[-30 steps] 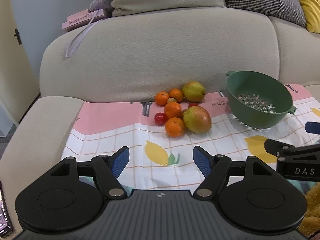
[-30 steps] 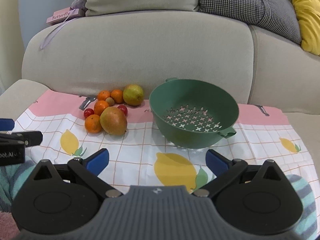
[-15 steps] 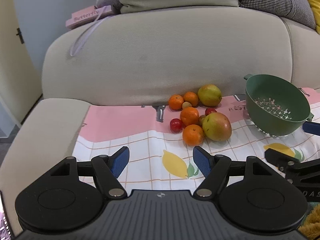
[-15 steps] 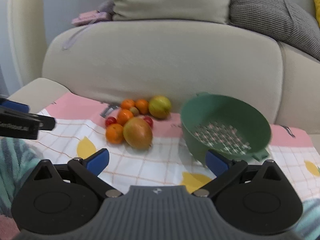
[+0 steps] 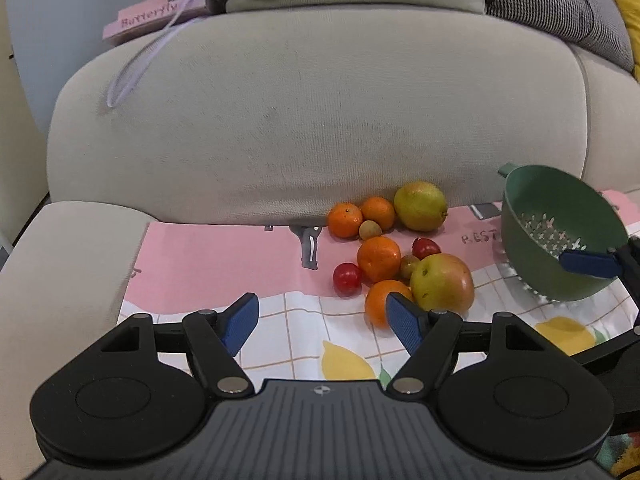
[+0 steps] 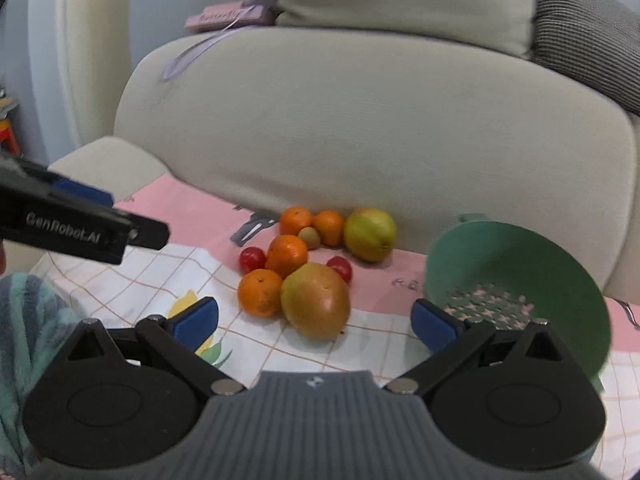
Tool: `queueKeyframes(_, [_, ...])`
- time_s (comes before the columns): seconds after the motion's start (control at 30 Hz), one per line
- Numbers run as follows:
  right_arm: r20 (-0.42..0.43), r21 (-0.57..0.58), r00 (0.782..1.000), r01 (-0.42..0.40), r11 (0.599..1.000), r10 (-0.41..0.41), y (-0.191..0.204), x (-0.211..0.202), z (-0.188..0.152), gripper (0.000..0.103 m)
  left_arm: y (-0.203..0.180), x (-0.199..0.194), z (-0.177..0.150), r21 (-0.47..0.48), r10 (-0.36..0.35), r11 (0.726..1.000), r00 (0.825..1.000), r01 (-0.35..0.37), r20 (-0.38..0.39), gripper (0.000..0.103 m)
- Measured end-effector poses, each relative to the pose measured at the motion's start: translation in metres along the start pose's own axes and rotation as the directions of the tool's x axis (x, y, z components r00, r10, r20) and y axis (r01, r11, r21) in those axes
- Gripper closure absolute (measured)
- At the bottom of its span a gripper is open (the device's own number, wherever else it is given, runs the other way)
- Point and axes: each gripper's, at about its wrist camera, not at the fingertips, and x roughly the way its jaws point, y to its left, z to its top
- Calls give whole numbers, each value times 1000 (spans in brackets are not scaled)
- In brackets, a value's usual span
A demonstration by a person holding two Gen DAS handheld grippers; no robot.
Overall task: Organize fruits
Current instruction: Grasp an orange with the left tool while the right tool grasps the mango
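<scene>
A heap of fruit lies on a patterned cloth (image 5: 200, 264) on the sofa seat: a red-green mango (image 5: 442, 282) (image 6: 316, 300), a yellow-green fruit (image 5: 420, 206) (image 6: 370, 233), several oranges such as the near one (image 5: 378, 304) (image 6: 260, 292), red cherry tomatoes (image 5: 347, 278) (image 6: 252, 259). An empty green colander (image 5: 560, 232) (image 6: 520, 276) stands to the right. My left gripper (image 5: 322, 322) is open and empty, just short of the heap. My right gripper (image 6: 314, 322) is open and empty, the mango straight ahead between its fingers.
The beige sofa backrest (image 5: 320, 120) rises right behind the fruit, the armrest (image 5: 60, 280) to the left. A pink book (image 5: 152, 20) lies on the backrest top. Cushions sit above. A striped teal towel (image 6: 28, 320) lies at the near left.
Both grippers moved forward and left toward the fruit heap, which now looks larger. The right gripper swung from facing the colander to facing the mango. Both stayed open.
</scene>
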Motion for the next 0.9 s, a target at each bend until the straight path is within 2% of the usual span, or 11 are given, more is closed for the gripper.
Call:
queueKeyframes(0.1, [-8,-7,1000,-23,1000,22,0,12,4,5,0,12,3,9,-4,1000,1000,4,-17,20])
queueKeyframes(0.2, [-36,5,998,-43,999,43,-3,28,8,18,1,25,5,7,-48,999,998,49,-30,20])
queueKeyframes(0.27, [-60,16,997,-51,999,52,-6,39,8,22,2,34,5,1,-68,998,997,69,-41,21])
queueKeyframes(0.33, [-77,26,996,-52,998,54,-9,48,8,28,2,43,5,-6,-87,996,995,87,-56,27])
queueKeyframes(0.43, [-102,31,994,-44,999,47,-12,62,7,33,3,56,4,-25,-118,993,990,116,-78,29])
queueKeyframes(0.57, [-115,37,992,-44,998,48,-17,75,5,35,3,68,5,-43,-154,988,984,150,-88,30])
queueKeyframes(0.67, [-103,-2,994,-40,999,40,-15,80,6,35,1,78,8,-46,-171,985,980,168,-99,30])
queueKeyframes(0.8, [-102,-55,994,-42,998,36,-9,89,7,34,-3,90,9,-53,-211,977,968,205,-135,36])
queueKeyframes(0.9, [-116,-113,993,-43,993,30,-2,95,3,39,-4,99,7,-77,-231,972,958,221,-168,42])
